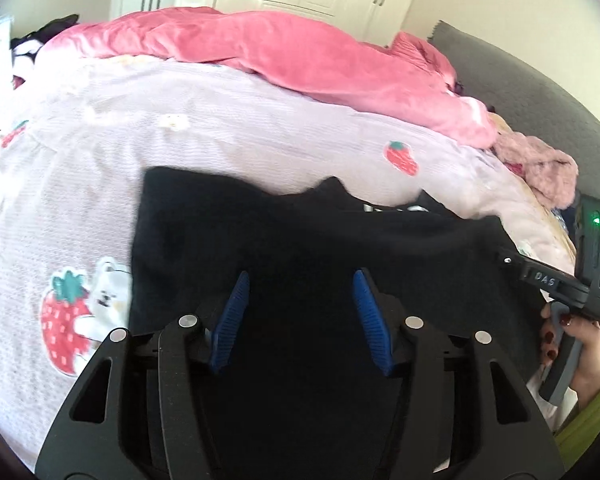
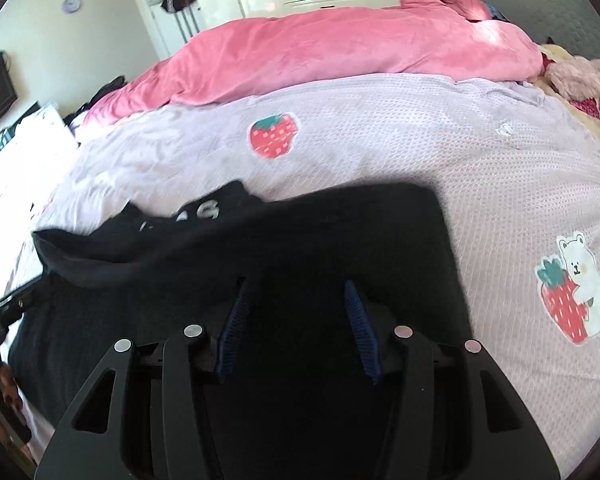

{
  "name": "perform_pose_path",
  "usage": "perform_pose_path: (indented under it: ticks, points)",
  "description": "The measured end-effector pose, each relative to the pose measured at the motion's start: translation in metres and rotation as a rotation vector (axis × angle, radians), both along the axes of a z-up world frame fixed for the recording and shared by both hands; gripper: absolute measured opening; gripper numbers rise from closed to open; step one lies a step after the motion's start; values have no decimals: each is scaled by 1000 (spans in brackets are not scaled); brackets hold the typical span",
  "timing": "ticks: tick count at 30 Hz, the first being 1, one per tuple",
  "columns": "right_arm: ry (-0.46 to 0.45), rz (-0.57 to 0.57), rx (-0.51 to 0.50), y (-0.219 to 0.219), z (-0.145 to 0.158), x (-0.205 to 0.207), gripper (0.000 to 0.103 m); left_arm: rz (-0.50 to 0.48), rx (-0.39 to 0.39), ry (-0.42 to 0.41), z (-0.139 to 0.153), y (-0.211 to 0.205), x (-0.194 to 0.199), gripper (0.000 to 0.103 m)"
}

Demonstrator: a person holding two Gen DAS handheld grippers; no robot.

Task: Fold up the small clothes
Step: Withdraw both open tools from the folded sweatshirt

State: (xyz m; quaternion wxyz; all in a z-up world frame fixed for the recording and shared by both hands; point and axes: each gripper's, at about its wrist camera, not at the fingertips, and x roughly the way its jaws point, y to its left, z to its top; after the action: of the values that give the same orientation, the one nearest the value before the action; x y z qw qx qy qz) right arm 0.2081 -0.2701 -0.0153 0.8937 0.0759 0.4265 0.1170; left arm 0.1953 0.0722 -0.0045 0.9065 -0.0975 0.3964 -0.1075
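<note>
Left wrist view: the left gripper (image 1: 300, 280) is held wide apart, gripping nothing, over the black garment (image 1: 300, 232) spread on the lilac bedspread (image 1: 220, 120). The right gripper (image 2: 296, 292) is likewise spread and empty above it.

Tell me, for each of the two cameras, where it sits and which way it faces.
Left wrist: sits on the left gripper, looks forward across the black garment and the bed toward the pink duvet; its open blue fingers show, plus the right hand at the right edge.
Right wrist: sits on the right gripper, faces the same way over the black garment; its open fingers show, the other gripper's body at the left edge.
Shared: garment, duvet, strawberry-print bedspread, white wardrobes.
</note>
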Motion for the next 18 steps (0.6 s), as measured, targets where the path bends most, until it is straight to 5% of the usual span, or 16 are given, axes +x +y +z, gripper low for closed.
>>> perform_pose_path:
  ticks: [8,18]
  points:
    - [-27,-46,28,-22,8,-5,48,71,-57,-17,9,35,-5,52]
    - [-44,-151,54,-79,20,-30,57,112,-7,-2,12,50,-12,58]
